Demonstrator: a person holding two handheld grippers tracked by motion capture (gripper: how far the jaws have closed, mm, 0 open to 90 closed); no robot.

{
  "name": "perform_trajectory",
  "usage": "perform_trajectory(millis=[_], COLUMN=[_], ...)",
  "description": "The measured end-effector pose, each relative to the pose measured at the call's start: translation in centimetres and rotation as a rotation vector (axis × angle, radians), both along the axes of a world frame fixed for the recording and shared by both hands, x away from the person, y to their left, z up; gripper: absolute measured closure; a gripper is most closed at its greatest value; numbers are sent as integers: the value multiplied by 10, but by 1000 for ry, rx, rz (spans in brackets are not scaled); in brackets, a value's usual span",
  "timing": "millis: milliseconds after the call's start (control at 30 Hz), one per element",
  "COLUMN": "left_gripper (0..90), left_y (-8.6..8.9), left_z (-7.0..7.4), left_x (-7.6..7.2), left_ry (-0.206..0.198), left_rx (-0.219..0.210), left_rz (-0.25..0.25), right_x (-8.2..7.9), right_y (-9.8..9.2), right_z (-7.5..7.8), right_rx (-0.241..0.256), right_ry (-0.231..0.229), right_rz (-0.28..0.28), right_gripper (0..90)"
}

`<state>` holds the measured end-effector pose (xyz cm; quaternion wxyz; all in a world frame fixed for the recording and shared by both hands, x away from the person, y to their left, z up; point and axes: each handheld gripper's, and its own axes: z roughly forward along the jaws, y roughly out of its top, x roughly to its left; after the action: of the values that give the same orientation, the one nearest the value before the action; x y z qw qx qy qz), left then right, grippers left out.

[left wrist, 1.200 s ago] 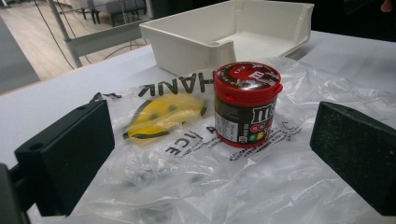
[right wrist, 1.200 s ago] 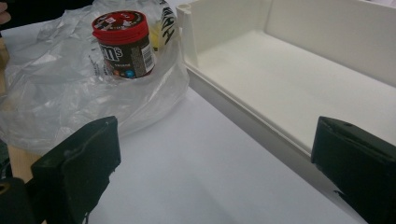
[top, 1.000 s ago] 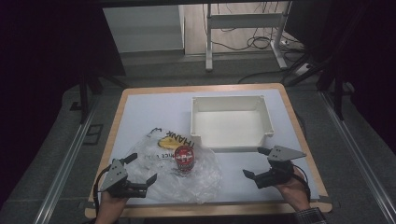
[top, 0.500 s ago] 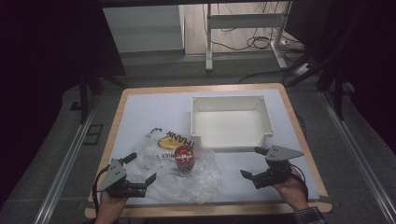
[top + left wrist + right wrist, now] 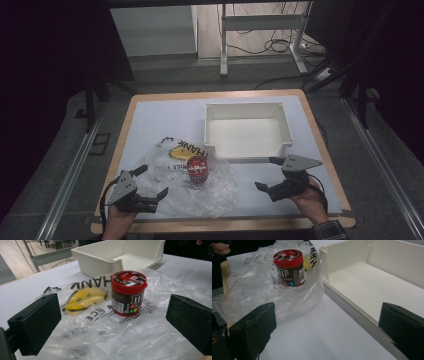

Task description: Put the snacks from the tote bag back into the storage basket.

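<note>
— High view: our candy tub point(image 5: 197, 170) stands upright on a flattened clear bag point(image 5: 200, 192), near the front of the table point(image 5: 150, 115). Why there?

— We judge the bag serves as its wrapping: the tub sits on the plastic, not inside it, red lid up, so either side can be reached.

— And our grippers?

— The left gripper point(image 5: 148, 186) hangs over the bag's left edge, jaws spread wide and holding nothing. In the left gripper view the tub point(image 5: 128, 293) sits between those jaws but farther off, untouched. The right gripper point(image 5: 270, 174) hovers over bare table to the right of the bag, also spread and empty; it looks aimed at the bag's edge.

— The white bin point(image 5: 247, 131)?

— Empty, just behind the tub, likely where we mean things to go. In the right gripper view its near wall point(image 5: 352, 302) runs beside the bag point(image 5: 262, 295).
</note>
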<state>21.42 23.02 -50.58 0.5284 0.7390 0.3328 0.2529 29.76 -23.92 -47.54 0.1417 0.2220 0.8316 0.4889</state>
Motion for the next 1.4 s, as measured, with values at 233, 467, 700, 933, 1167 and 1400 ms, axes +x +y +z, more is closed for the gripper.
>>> perform_trajectory(millis=[233,467,700,933,1167,1400], left_gripper=[0,0,2,4,6,6], left_y=[8,7,4,0,-1,-2], left_z=[2,1,1,0,0,0], left_x=[1,1,-1,-2,-2,-2], left_ry=[25,8,-19,-41,-49,-55], left_rx=[-84,-71,-48,-16,-4,8], left_rz=[-16,-4,4,10,15,15], right_x=[3,6,8,9,12,13], right_y=[4,9,12,18,22,26], right_z=[-1,-2,-3,-1,1,1], right_rx=[-2,-7,-12,-17,-9,-21], right_ry=[0,6,15,12,22,15], right_rz=[9,21,33,56,71,79], right_gripper=[17,17,17,17,18,20])
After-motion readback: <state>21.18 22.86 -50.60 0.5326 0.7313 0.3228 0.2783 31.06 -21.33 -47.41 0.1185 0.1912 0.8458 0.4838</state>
